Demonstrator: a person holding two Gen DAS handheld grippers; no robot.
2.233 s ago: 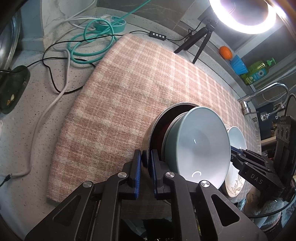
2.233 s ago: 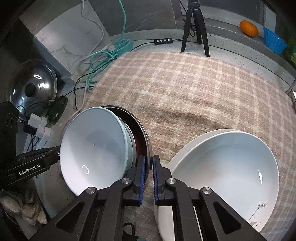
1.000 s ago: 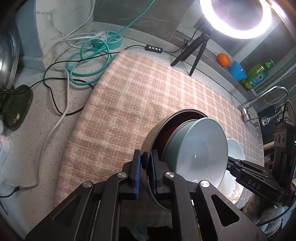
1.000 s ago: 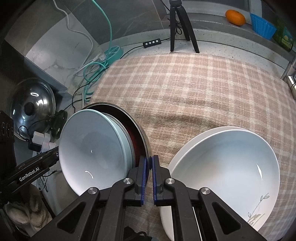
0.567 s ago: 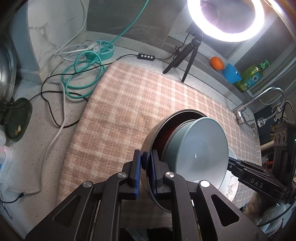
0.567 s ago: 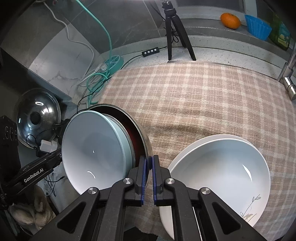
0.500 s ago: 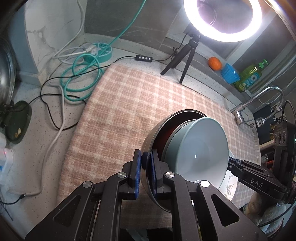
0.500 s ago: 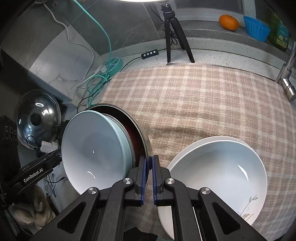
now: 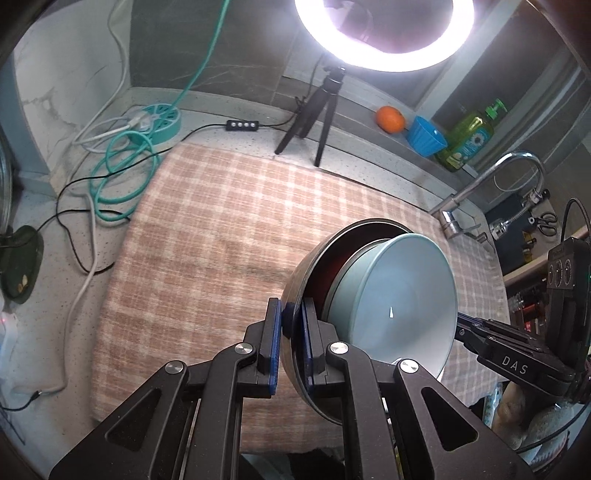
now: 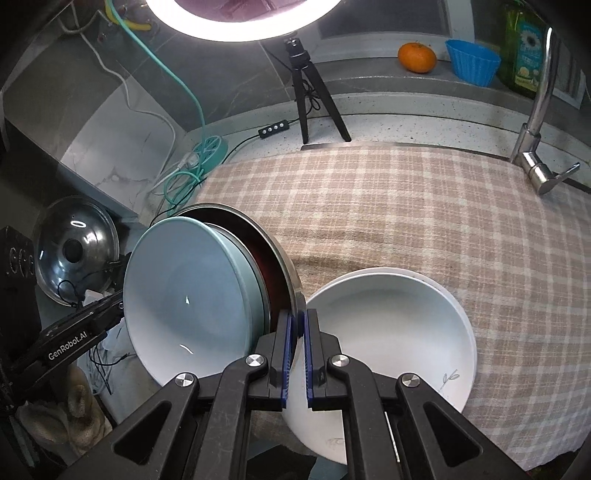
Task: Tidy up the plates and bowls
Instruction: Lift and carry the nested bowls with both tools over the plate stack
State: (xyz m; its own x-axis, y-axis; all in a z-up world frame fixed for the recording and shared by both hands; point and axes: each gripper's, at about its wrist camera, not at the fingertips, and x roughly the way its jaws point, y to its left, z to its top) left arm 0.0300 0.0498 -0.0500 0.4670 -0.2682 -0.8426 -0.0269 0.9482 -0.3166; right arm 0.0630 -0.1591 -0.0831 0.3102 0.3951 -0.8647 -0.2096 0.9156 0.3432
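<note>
The rim of a steel bowl (image 9: 295, 280) is pinched between the blue pads of the left gripper (image 9: 293, 325), its jaws drawn narrow onto the metal edge. The opposite edge of the same steel bowl (image 10: 284, 258) is clamped by the right gripper (image 10: 297, 332), whose pads are likewise nearly together. The bowl is thus carried by both tools at once, tilted on its side and clear of the cloth. Its inside is seen to be dark red, and a pale blue-green bowl (image 9: 395, 299) is nested in it, the opening turned toward five o'clock in the left wrist view and toward seven o'clock in the right wrist view (image 10: 188, 295).

Just past the right gripper, at four o'clock from its pads, a white bowl (image 10: 391, 332) with a small leaf print is set on the checked cloth (image 10: 424, 221), near the cloth's front edge. The cloth (image 9: 229, 229) is spread over the speckled counter (image 9: 51, 332).

Farther out, at twelve o'clock, a lit ring light (image 9: 384, 33) is carried on a small black tripod (image 9: 317, 110). At one o'clock an orange (image 10: 416, 56), a blue cup (image 10: 472, 61) and a green soap bottle (image 9: 467, 142) are lined on the ledge, and a steel tap (image 10: 535, 110) is seen at two o'clock. At ten o'clock a coiled teal cable (image 9: 125, 173) is laid, and a pot lid (image 10: 75, 251) is seen at nine o'clock.
</note>
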